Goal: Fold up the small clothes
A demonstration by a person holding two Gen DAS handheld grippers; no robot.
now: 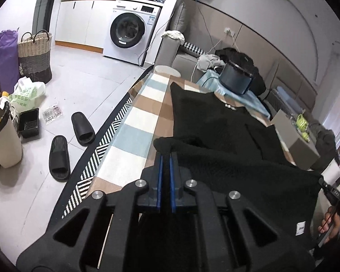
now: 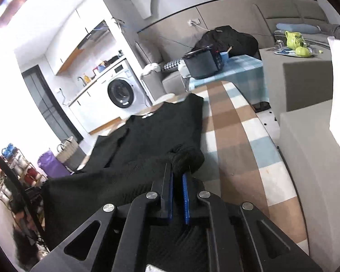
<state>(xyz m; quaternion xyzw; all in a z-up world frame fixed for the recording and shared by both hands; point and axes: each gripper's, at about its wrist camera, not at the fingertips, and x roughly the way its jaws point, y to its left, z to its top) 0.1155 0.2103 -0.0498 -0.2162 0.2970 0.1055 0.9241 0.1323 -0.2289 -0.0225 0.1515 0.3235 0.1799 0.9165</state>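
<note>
Black knit fabric bunches between the blue pads of my left gripper (image 1: 166, 153), whose jaws are clamped narrow on one near corner of the black knitted garment (image 1: 215, 122). My right gripper (image 2: 178, 170) pinches the other near corner the same way, its jaws nearly together with a wad of knit squeezed between them. Between the two grips the near hem hangs lifted off the surface, and a small white tag (image 1: 300, 228) dangles from it. The rest of the garment lies spread flat, its neckline end farthest from me, on the table covered with a checked cloth (image 1: 133, 122) of brown, pale blue and white squares. Beyond the far end of the table, a dark round pot (image 1: 235, 79) sits on a light blue cloth. Out past the table's left edge, a zigzag rug borders the floor, where two black slippers (image 1: 70, 142) lie, and a white washing machine (image 1: 130, 36) stands under a counter
</note>
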